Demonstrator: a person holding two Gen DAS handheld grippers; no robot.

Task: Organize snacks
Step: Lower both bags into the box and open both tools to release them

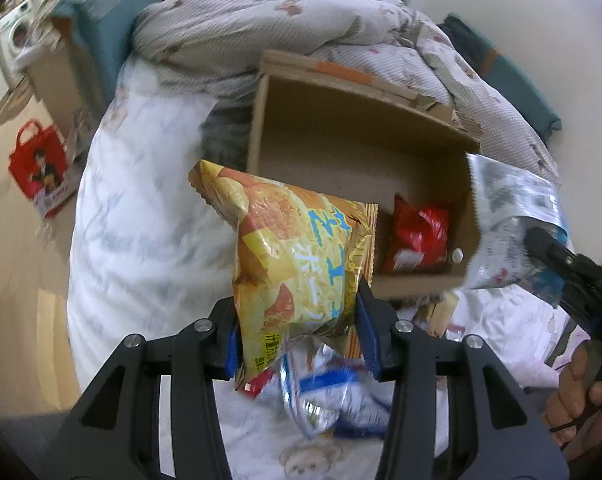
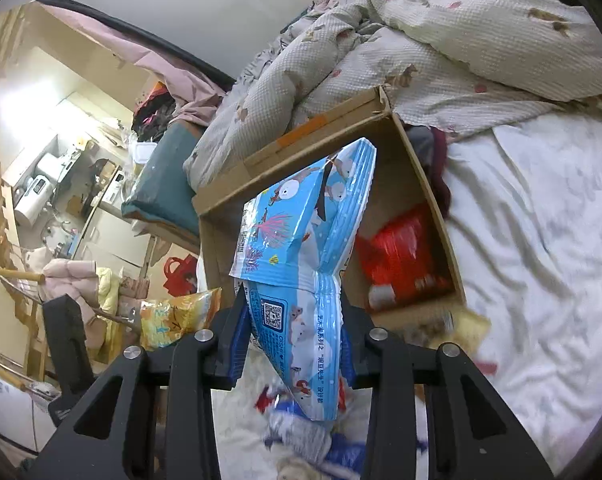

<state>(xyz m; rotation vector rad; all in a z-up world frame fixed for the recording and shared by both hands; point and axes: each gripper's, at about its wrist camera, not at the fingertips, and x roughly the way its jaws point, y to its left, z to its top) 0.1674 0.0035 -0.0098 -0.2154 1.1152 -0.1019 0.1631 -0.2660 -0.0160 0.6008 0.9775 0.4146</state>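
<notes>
My left gripper (image 1: 297,320) is shut on a yellow chip bag (image 1: 297,256) and holds it up in front of an open cardboard box (image 1: 341,128) on the bed. A red snack bag (image 1: 419,238) lies inside the box. My right gripper (image 2: 293,328) is shut on a light blue snack bag (image 2: 301,248), held above the box (image 2: 405,160), where the red bag (image 2: 401,256) shows. The right gripper and its silver-backed bag (image 1: 509,216) show at the right of the left wrist view. The yellow bag (image 2: 177,316) shows at the left of the right wrist view.
More snack packets (image 1: 329,392) lie on the white bedsheet (image 1: 141,240) below the grippers. A rumpled quilt (image 1: 281,24) is heaped behind the box. A red bag (image 1: 41,168) stands on the floor at left. Teal cushions (image 2: 165,184) sit beside the bed.
</notes>
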